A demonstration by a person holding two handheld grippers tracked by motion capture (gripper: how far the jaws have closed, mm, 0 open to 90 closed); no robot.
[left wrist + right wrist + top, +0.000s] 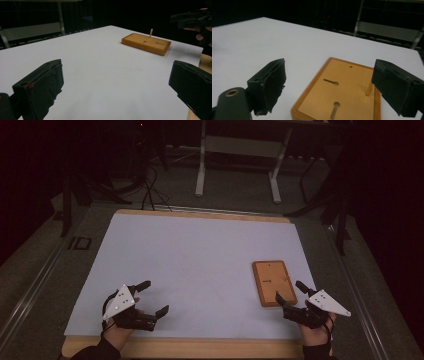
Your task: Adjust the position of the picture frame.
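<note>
Orange-brown wood board (273, 282), white table (190, 265), blk grippers

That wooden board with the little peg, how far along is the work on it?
Barely begun, it seems. The wooden board lies flat on the white table with one thin peg standing in it. In hand: the right gripper hovers open at the board's near end, gripping nothing. The left gripper waits open, well apart. Any gripping or moving is left.
</note>
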